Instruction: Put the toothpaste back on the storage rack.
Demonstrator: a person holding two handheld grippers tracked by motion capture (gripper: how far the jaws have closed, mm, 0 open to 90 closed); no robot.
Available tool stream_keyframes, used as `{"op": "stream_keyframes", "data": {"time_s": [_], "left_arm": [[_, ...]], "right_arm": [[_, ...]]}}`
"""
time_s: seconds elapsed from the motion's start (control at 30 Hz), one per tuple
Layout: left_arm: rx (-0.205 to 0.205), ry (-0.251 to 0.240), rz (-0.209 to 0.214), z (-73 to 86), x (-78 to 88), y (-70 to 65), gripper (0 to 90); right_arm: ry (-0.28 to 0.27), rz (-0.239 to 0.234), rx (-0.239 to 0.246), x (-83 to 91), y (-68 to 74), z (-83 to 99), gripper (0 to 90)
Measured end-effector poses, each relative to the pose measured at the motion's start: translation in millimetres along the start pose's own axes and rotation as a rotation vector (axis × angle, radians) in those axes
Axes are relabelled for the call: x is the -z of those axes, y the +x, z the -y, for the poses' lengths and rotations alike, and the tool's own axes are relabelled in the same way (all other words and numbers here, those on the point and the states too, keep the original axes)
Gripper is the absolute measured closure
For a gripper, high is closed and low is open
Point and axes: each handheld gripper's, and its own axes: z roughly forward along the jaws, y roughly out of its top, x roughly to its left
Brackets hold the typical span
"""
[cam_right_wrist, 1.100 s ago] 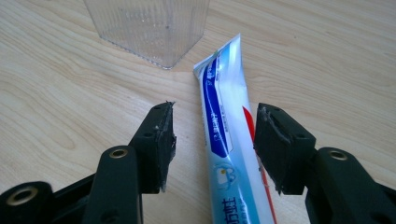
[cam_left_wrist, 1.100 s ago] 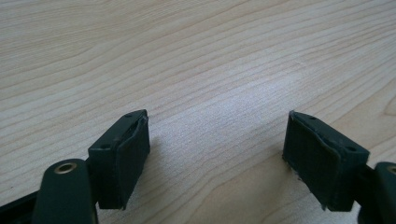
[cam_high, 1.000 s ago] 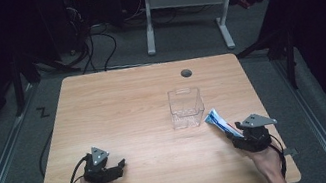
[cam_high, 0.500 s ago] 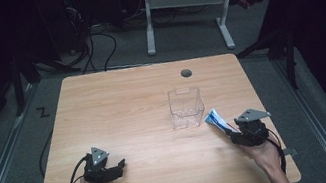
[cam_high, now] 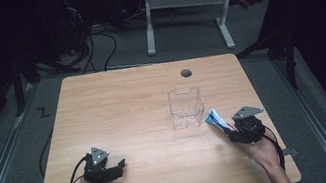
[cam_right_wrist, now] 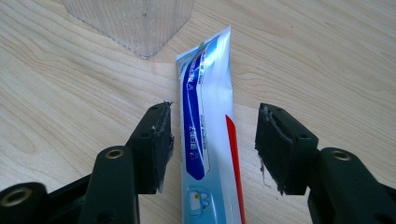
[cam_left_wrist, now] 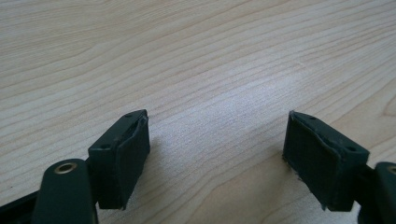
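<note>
The tube [cam_right_wrist: 210,135] lies flat between the wide-open right gripper [cam_right_wrist: 212,140], whose jaws have just been opening; the left gripper [cam_left_wrist: 217,154] is open too.

The wooden table [cam_high: 129,112] carries a clear plastic box [cam_high: 186,108] and, just beside it, a toothpaste tube [cam_right_wrist: 208,126], apparently lying flat.

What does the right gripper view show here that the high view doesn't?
Right gripper view alone: the blue and red print on the toothpaste tube, lying on the wood between the right tool's open pads, apart from both.

High view alone: the left tool, the person's hands, the table's edges, the floor.

Both: the tube, the clear plastic box, the wooden top.
</note>
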Motion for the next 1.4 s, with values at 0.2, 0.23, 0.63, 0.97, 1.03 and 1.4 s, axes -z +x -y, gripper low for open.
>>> {"op": "stream_keyframes", "data": {"time_s": [0.2,0.23,0.63,0.97,1.03,1.4], "left_arm": [[0.001,-0.001,0.0,0.0,0.0,0.0,23.1],[0.0,0.0,0.0,0.0,0.0,0.1,23.1],[0.003,-0.002,0.001,0.0,0.0,0.1,23.1],[0.005,-0.002,0.003,0.0,0.1,0.3,23.2],[0.005,-0.002,0.003,0.0,0.1,0.3,23.2],[0.005,-0.002,0.003,0.0,0.1,0.2,23.2]], "right_arm": [[0.027,-0.002,0.01,-3.8,-0.2,-4.9,45.4],[0.032,-0.005,0.008,-4.8,-0.5,-5.4,45.3],[0.115,0.0,0.038,-19.5,0.2,-11.3,44.4],[0.194,0.013,0.059,-37.6,1.9,-17.3,44.9],[0.221,0.019,0.059,-43.5,1.9,-18.2,45.4],[0.279,0.0,0.048,-55.5,-0.1,-18.4,49.8]]}}
